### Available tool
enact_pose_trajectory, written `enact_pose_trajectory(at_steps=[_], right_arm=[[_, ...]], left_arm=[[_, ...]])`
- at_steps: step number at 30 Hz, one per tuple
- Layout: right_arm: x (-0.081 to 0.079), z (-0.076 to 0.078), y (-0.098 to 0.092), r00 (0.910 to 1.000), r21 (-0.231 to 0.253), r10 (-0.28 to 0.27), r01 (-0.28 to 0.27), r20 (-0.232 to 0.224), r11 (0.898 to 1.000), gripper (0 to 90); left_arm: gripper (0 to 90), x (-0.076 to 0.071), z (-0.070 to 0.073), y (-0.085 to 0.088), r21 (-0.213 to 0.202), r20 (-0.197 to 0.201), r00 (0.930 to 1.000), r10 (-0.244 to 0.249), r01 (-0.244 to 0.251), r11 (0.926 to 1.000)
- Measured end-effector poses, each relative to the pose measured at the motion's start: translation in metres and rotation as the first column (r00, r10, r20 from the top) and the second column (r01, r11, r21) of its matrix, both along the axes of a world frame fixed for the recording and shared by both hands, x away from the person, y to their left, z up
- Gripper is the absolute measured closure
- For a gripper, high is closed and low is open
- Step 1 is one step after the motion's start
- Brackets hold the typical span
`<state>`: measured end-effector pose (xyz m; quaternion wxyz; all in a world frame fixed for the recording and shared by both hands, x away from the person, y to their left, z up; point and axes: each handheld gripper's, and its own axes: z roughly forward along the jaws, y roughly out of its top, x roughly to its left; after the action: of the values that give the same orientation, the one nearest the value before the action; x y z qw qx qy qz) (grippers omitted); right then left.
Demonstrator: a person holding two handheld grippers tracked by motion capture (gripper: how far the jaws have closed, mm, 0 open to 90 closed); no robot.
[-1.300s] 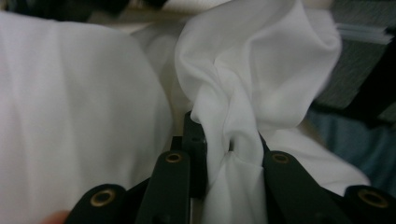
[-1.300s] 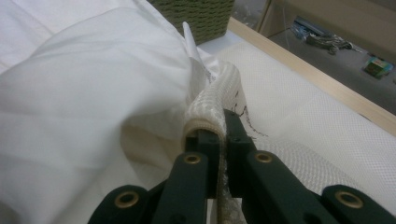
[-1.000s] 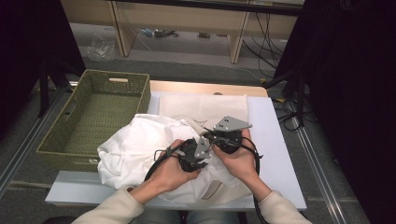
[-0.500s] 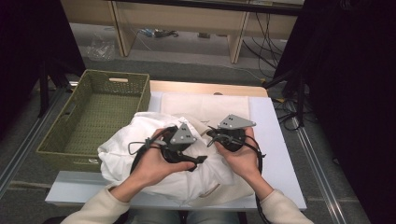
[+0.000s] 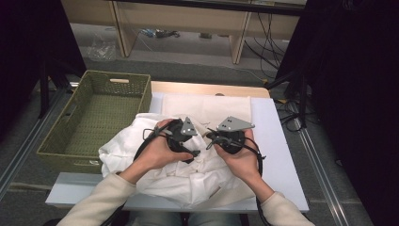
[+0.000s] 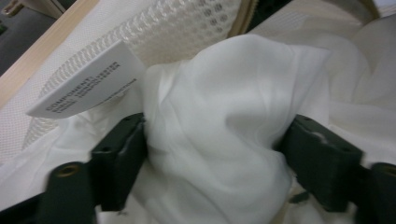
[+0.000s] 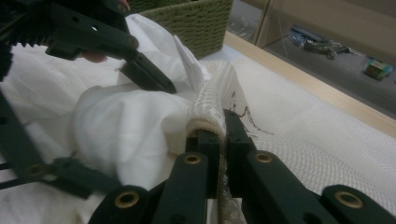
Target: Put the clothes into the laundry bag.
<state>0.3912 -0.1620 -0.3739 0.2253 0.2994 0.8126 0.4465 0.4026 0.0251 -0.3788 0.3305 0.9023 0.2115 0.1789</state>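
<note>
table (image 5: 277,141): white top, mesh bag (image 5: 207,106) lying flat on the far half
basket (image 5: 94,117): green wicker, touching the table's left edge
cloth (image 5: 188,174): big white heap on the near half, partly over the bag
right gripper (image 7: 218,128): jaws clamped tight on the bag's rim
left gripper (image 6: 212,149): jaws just opened wide, cloth bunched loose between them
tag (image 6: 88,79): white label, sitting on the bag's mesh

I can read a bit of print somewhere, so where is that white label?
In the left gripper view the white label hangs at upper left from the mesh bag, just above the white cloth bunched between the left gripper.
</note>
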Motion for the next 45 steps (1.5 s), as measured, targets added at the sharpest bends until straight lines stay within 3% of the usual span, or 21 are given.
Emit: enact_pose_trajectory(at_steps=[4,7,12,13,15,16,19,20,23,24,26,30,31,33,35,36,38,39,40,43,45], right_arm=[[0.001,-0.002,0.002,0.9999,-0.009,0.010,-0.010,-0.008,1.000,89.5],[0.002,0.000,0.004,1.0000,-0.010,-0.001,0.001,0.005,1.000,89.5],[0.006,0.004,0.004,1.0000,0.008,-0.002,0.002,0.007,1.000,89.5],[0.008,0.006,0.005,0.9999,0.018,-0.013,0.013,0.003,1.000,89.5],[0.011,0.007,0.006,0.9998,0.029,-0.018,0.018,0.004,0.999,89.5],[0.012,0.009,0.008,0.9997,0.038,-0.024,0.024,-0.005,0.999,89.5],[0.014,0.014,0.012,0.9998,0.046,-0.015,0.014,0.011,0.999,89.5],[0.012,0.015,0.015,0.9996,0.057,-0.028,0.028,-0.008,0.998,89.5],[0.012,0.014,0.017,0.9999,0.049,-0.002,0.001,0.014,0.999,89.5],[0.010,0.014,0.017,0.9999,0.068,-0.007,0.007,-0.008,0.998,89.5],[0.010,0.012,0.018,1.0000,0.075,0.003,-0.003,-0.003,0.997,89.5],[0.012,0.010,0.017,0.9997,0.094,0.014,-0.012,-0.021,0.996,89.6],[0.012,0.010,0.017,0.9997,0.094,0.014,-0.012,-0.021,0.996,89.6],[0.012,0.013,0.013,0.9997,0.086,0.011,-0.009,-0.021,0.996,89.5],[0.013,0.014,0.011,0.9999,0.095,-0.013,0.014,-0.008,0.995,89.5],[0.015,0.015,0.008,0.9999,0.077,0.002,-0.003,0.012,0.997,89.5],[0.014,0.014,0.008,0.9998,0.080,-0.014,0.015,-0.013,0.997,89.5],[0.015,0.013,0.009,0.9998,0.079,-0.014,0.015,-0.010,0.997,89.5],[0.015,0.013,0.009,0.9998,0.079,-0.014,0.015,-0.010,0.997,89.5],[0.013,0.013,0.011,0.9996,0.074,-0.025,0.026,-0.016,0.997,89.5],[0.013,0.014,0.012,0.9999,0.053,-0.009,0.009,0.008,0.999,89.5]], left_arm=[[58.8,-0.004,0.003,-0.006,0.072,0.005,0.9996,-0.029,0.028,0.9970],[73.6,-0.008,0.007,-0.007,0.073,0.001,0.9997,-0.023,0.023,0.9971],[76.4,-0.022,0.025,0.005,-0.036,-0.004,0.9997,-0.022,0.022,0.9991],[76.4,-0.034,0.040,0.010,-0.079,0.010,0.9987,-0.049,0.050,0.9956],[76.4,-0.041,0.046,0.011,-0.102,0.017,0.9977,-0.066,0.068,0.9925],[76.4,-0.053,0.054,0.007,-0.137,0.035,0.9943,-0.100,0.104,0.9851],[76.3,-0.057,0.047,-0.005,-0.116,0.057,0.9926,-0.107,0.113,0.9868],[76.2,-0.053,0.041,-0.008,-0.106,0.049,0.9933,-0.104,0.109,0.9884],[75.8,-0.042,0.025,-0.014,-0.093,0.033,0.9966,-0.076,0.079,0.9925],[75.5,-0.029,0.009,-0.017,-0.086,0.007,0.9986,-0.053,0.053,0.9949],[74.7,-0.019,-0.004,-0.020,-0.102,-0.014,0.9995,-0.029,0.027,0.9944],[69.9,-0.013,-0.008,-0.021,-0.139,-0.027,0.9996,-0.007,0.003,0.9902],[69.9,-0.014,-0.005,-0.020,-0.142,-0.031,0.9992,-0.027,0.022,0.9896],[60.8,-0.025,0.007,-0.014,-0.193,-0.007,0.9988,-0.049,0.047,0.9800],[49.2,-0.032,0.018,-0.005,-0.199,0.024,0.9981,-0.056,0.060,0.9781],[44.3,-0.036,0.023,0.001,-0.217,0.021,0.9982,-0.057,0.060,0.9743],[37.3,-0.040,0.029,0.007,-0.241,0.017,0.9986,-0.049,0.052,0.9691],[33.6,-0.044,0.040,0.023,-0.254,0.061,0.9978,-0.024,0.039,0.9664],[29.9,-0.044,0.040,0.023,-0.254,0.061,0.9978,-0.024,0.039,0.9664],[21.5,-0.038,0.044,0.046,-0.185,0.082,0.9965,0.018,-0.003,0.9827],[18.5,-0.030,0.035,0.051,-0.132,0.052,0.9981,0.031,-0.024,0.9909]])
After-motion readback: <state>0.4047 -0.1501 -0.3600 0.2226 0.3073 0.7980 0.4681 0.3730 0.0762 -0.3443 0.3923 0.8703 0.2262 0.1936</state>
